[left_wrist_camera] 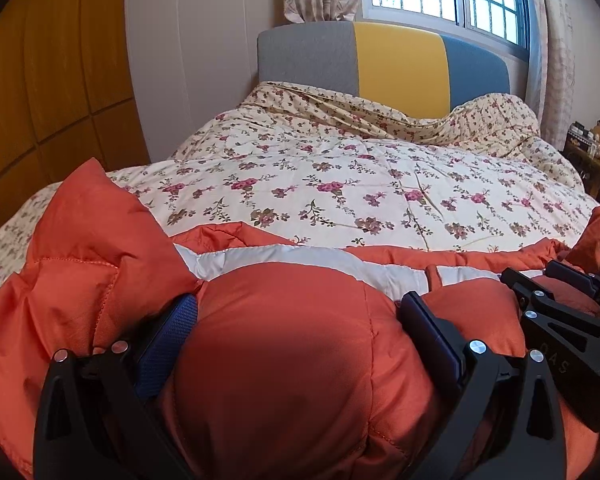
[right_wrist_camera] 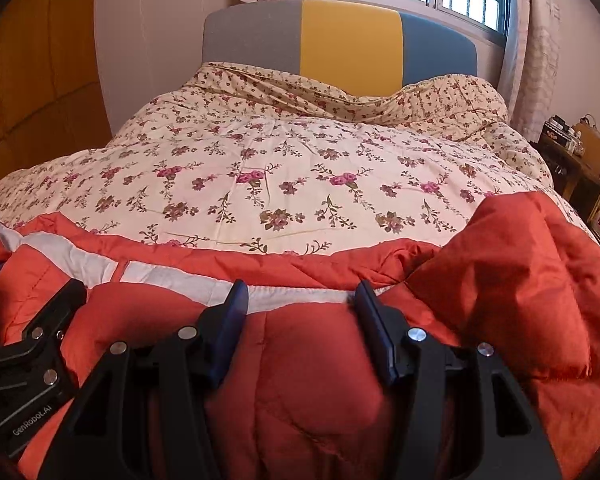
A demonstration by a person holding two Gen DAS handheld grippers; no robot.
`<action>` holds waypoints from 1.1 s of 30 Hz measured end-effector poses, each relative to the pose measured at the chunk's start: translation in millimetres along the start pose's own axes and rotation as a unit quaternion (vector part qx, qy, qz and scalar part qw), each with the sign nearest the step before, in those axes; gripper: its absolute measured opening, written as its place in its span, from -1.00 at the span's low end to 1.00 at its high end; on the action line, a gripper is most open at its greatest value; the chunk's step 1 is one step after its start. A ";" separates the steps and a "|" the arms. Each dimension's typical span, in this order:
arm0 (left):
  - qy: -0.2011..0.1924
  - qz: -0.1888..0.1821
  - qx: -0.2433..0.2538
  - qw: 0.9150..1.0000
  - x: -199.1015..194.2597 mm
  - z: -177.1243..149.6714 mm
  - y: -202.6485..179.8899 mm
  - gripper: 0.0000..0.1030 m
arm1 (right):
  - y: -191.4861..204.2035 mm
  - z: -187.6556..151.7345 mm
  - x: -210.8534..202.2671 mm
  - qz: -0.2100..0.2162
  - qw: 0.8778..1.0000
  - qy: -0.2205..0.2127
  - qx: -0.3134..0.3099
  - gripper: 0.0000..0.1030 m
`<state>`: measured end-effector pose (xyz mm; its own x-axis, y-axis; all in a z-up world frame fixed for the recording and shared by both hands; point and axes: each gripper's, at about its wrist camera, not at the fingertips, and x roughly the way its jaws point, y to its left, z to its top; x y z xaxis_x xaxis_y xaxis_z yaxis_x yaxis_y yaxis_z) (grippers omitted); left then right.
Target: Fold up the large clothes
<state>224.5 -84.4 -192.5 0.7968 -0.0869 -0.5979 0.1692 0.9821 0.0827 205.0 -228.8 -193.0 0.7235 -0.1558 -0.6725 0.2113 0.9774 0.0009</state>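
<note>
Grippers, left gripper (left_wrist_camera: 298, 320) and right gripper (right_wrist_camera: 302, 302), are clamping side by side on the puffy orange quilted jacket (left_wrist_camera: 284, 360), lying crosswise at the floral-quilted bed's (left_wrist_camera: 340, 176) near edge.

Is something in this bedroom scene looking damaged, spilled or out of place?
Nothing looks damaged or spilled. The orange padded jacket lies bunched on the floral quilt, with puffy fabric bulging between the fingers of the left tool and the right tool. The quilt is rumpled near the headboard.
</note>
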 end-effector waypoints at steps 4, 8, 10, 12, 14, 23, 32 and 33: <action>0.007 -0.001 0.000 1.000 0.6 2.3 0.5 0.94 | 0.0 0.2 -0.5 0.001 1.000 0.000 0.000 0.08; 0.020 -0.007 0.002 1.000 -4.8 6.8 2.4 0.94 | -5.1 3.2 -1.4 0.024 1.000 0.012 0.008 0.12; 0.028 -0.018 0.010 0.999 -16.0 7.9 7.3 0.94 | -10.5 5.9 -9.7 0.037 0.999 0.016 0.012 0.20; 0.029 -0.021 0.005 0.999 -27.4 6.2 13.7 0.94 | -15.6 5.2 -26.3 0.042 0.999 0.005 0.022 0.54; 0.030 -0.038 -0.015 0.999 -42.7 1.7 28.8 0.94 | -20.6 0.2 -49.0 0.052 0.998 -0.010 0.037 0.55; -0.013 -0.034 -0.084 0.996 -108.7 -36.8 98.5 0.94 | -44.6 -46.7 -132.7 0.056 0.995 -0.041 0.072 0.55; -0.024 -0.006 -0.196 0.980 -155.0 -94.9 161.2 0.94 | -29.7 -98.4 -185.0 0.127 0.988 -0.023 0.083 0.02; -0.020 -0.018 -0.216 0.976 -156.1 -103.3 167.2 0.94 | -21.6 -101.6 -189.6 0.138 0.988 -0.023 0.071 -0.10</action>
<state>68.6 110.6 -167.7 0.8182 -0.1197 -0.5623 -0.0562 0.9567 -0.2856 -3.5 -205.9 -140.7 0.7947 0.1041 -0.5980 0.0903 0.9539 0.2861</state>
